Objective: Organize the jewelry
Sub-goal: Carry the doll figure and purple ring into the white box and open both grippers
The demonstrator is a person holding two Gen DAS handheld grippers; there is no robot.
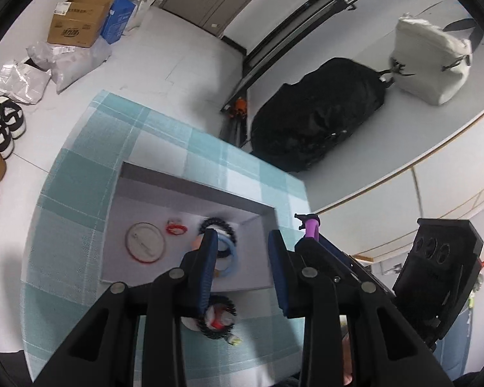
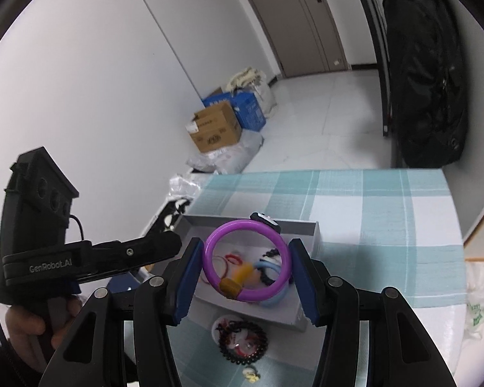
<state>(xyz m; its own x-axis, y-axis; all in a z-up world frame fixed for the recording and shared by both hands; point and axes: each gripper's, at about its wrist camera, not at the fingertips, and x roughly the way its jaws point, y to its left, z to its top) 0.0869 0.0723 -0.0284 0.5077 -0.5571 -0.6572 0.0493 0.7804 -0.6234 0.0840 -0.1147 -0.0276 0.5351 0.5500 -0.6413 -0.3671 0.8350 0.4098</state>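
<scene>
A grey open box [image 1: 190, 190] stands on the checked cloth and holds a red-rimmed clear disc [image 1: 145, 242], a small red ring [image 1: 176, 227], a black beaded bracelet [image 1: 217, 225] and a light blue ring [image 1: 232, 254]. My right gripper [image 2: 247, 269] is shut on a purple bangle [image 2: 247, 262] and holds it above the box [image 2: 301, 227]. The bangle shows edge-on in the left wrist view [image 1: 311, 227]. My left gripper [image 1: 242, 254] is open and empty over the box. A second black beaded bracelet [image 2: 243, 342] lies on the cloth in front of the box, also seen from the left [image 1: 217, 319].
The table carries a teal and white checked cloth [image 2: 371, 213]. A black bag [image 1: 316, 113] and a white bag [image 1: 432, 61] lie beyond the table. Cardboard boxes [image 2: 216, 125], plastic bags and shoes [image 1: 3, 122] sit on the floor.
</scene>
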